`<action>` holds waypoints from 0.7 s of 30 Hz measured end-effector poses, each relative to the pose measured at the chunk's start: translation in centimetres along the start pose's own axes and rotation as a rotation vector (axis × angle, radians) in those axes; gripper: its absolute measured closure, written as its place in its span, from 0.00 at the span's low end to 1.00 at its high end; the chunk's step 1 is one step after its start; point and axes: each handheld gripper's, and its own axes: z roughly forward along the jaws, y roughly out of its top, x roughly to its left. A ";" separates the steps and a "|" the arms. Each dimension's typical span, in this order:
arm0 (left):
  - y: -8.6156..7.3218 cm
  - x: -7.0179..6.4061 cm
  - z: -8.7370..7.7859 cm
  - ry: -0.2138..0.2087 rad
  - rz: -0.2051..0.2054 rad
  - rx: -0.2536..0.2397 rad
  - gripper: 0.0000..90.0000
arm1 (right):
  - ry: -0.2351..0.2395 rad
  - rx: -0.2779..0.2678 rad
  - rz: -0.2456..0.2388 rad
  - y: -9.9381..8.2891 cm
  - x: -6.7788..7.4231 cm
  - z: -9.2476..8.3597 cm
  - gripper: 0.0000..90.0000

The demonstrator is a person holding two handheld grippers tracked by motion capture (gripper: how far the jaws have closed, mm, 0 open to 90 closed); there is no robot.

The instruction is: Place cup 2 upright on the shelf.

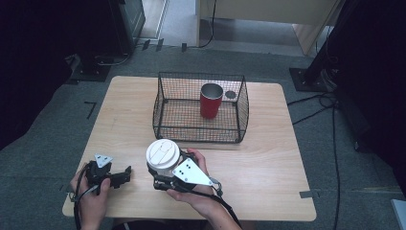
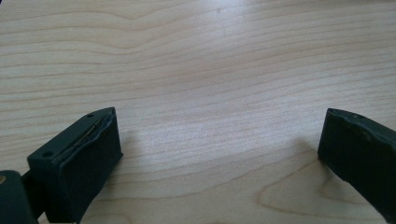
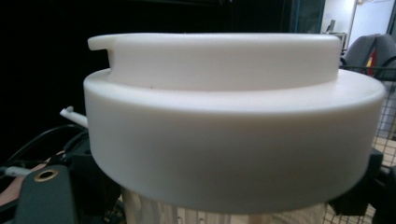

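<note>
I see a pale wooden table [image 1: 268, 143] on grey carpet, dark stands and cables around it. A black wire basket [image 1: 165, 108] at the far middle holds an upright red metal tumbler [image 1: 210, 100]. My right gripper [image 1: 165, 179] clamps an upright white-lidded ribbed paper cup [image 1: 163, 157] at the near edge, its long axis vertical. My left gripper [image 1: 125, 175] rests wide open on the table, holding nothing.

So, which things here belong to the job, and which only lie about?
In use, probably:
- white-lidded paper cup, in right hand-held gripper
- black wire basket
- red plastic cup, inside it

Lying about:
- floor cables
- left hand-held gripper, open, idle
</note>
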 end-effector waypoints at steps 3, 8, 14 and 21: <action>0.0 0.0 0.0 0.000 0.000 0.000 0.00 | -0.012 -0.009 -0.002 0.6 -0.4 0.1 0.18; 0.0 0.0 0.0 0.000 0.000 -0.001 0.00 | -0.034 -0.022 -0.014 1.7 -1.1 0.6 0.18; 0.0 0.0 0.0 0.000 0.000 -0.001 0.00 | -0.052 -0.051 -0.010 3.0 -1.8 1.2 0.18; 0.0 0.0 0.0 0.000 0.001 -0.001 0.00 | -0.084 -0.074 -0.045 4.7 -2.6 2.1 0.18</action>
